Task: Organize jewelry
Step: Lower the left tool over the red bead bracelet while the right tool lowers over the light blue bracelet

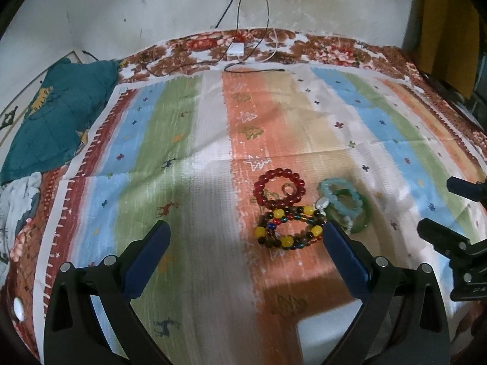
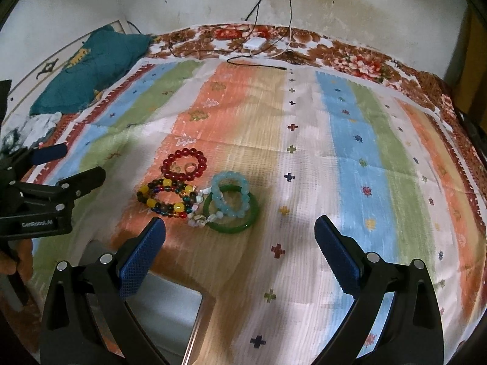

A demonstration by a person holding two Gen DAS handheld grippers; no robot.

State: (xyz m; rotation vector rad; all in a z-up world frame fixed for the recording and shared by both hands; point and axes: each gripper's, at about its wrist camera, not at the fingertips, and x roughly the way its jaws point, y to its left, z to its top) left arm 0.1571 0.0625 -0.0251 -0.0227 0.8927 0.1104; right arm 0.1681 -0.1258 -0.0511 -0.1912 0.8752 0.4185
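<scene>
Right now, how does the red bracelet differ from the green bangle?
The red bracelet is a loop of round dark-red beads; the green bangle is one smooth solid ring. The red bracelet lies farther from the grippers with a small clear ring inside it; the green bangle lies nearer, with the pale blue bracelet resting across it. Both lie flat on the striped cloth, in neither gripper.

A clear box (image 2: 170, 319) is cut off by the frame's lower edge behind a gripper finger; the green bangle (image 1: 362, 223) lies partly hidden under pale-blue beads (image 1: 341, 199); a small ring (image 2: 190, 168) blurs.
</scene>
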